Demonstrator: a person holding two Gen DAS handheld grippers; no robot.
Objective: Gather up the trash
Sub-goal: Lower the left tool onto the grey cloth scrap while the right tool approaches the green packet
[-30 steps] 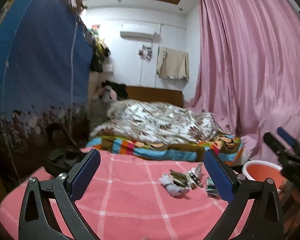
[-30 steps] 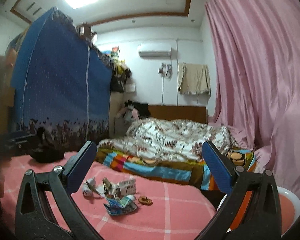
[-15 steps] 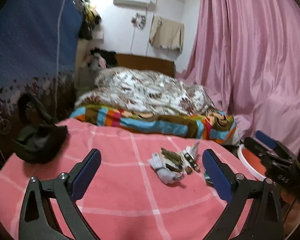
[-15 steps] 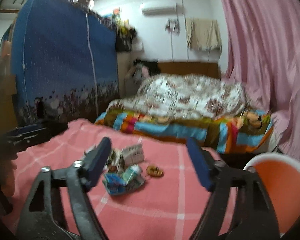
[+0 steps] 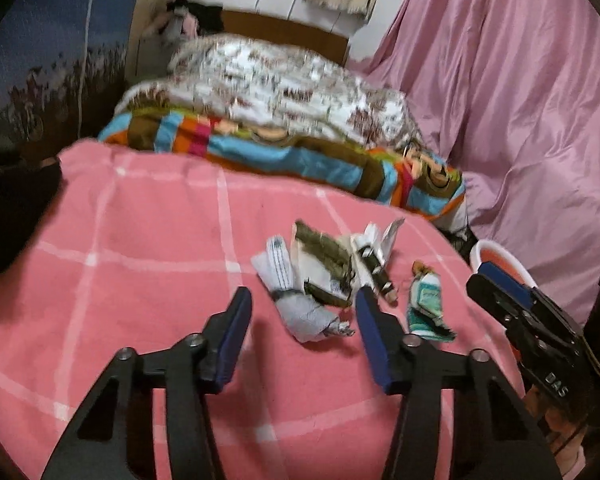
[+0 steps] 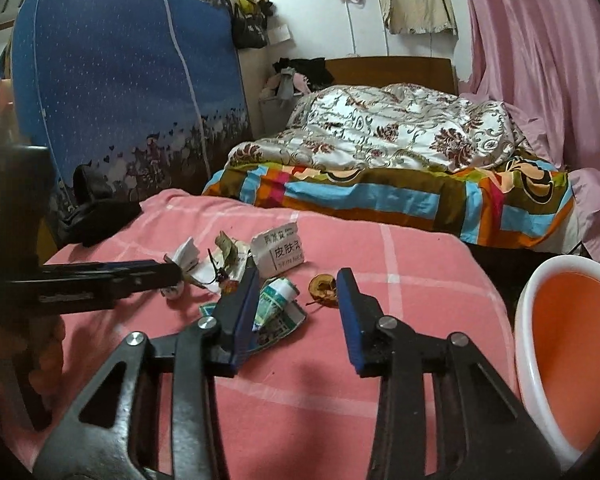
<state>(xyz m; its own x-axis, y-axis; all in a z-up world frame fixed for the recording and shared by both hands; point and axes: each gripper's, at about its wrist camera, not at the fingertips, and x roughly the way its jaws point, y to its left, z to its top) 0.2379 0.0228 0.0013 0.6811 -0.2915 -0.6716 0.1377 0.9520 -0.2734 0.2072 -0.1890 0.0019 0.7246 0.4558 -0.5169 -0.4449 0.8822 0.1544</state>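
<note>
Both the left gripper (image 5: 302, 302) and the right gripper (image 6: 296, 280) hover with empty, closing jaws above the trash (image 6: 278, 298) scattered on the pink blanket (image 6: 420, 304), beside the orange bin (image 6: 572, 344) waiting to receive it.

Pink checked blanket (image 6: 400, 248): soft matt cloth, slightly fuzzy. Curtain (image 6: 540, 60): pink fabric, satin sheen. Basin (image 6: 540, 360): smooth glossy plastic, orange inside, white rim. Crumpled wrapper (image 5: 308, 316): creased grey-white paper. Small box (image 6: 278, 254): matt white card, printed. Green tube (image 6: 274, 300): shiny plastic. Right gripper (image 6: 296, 304): matt black plastic frame, blue pads, bright metal rivets. Headboard (image 6: 388, 70): brown wood.
</note>
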